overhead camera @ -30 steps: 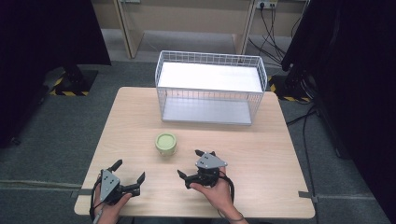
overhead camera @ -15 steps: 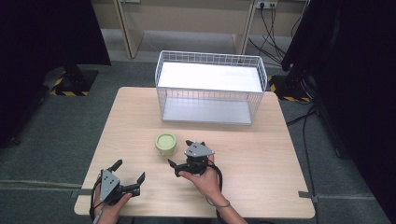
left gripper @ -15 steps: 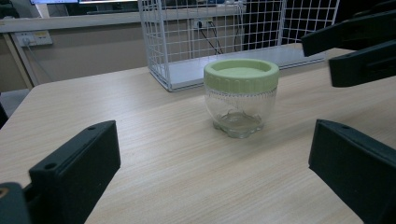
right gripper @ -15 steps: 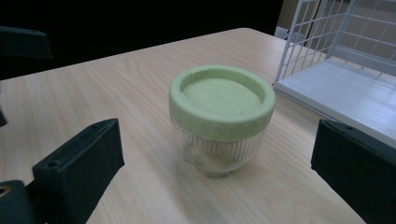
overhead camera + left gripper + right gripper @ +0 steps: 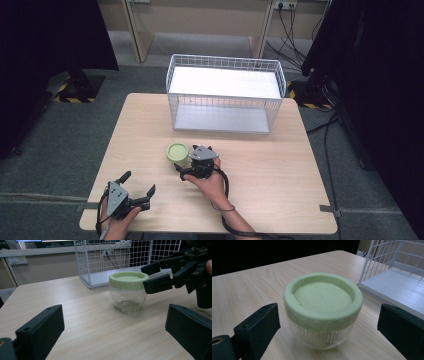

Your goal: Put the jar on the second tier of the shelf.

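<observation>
a small clear glass jar with a pale green screw lid stands upright on the bench, just in front of the white wire basket. the right hand-held gripper has its jaws spread wide on either side of the jar, not touching. to grip well, i'd centre on the ribbed lid band and close squarely. the left hand-held gripper rests open, well apart. no writing is readable

In the high view the right gripper covers part of the jar; the left hand is cut off at the worktop's near edge.
</observation>
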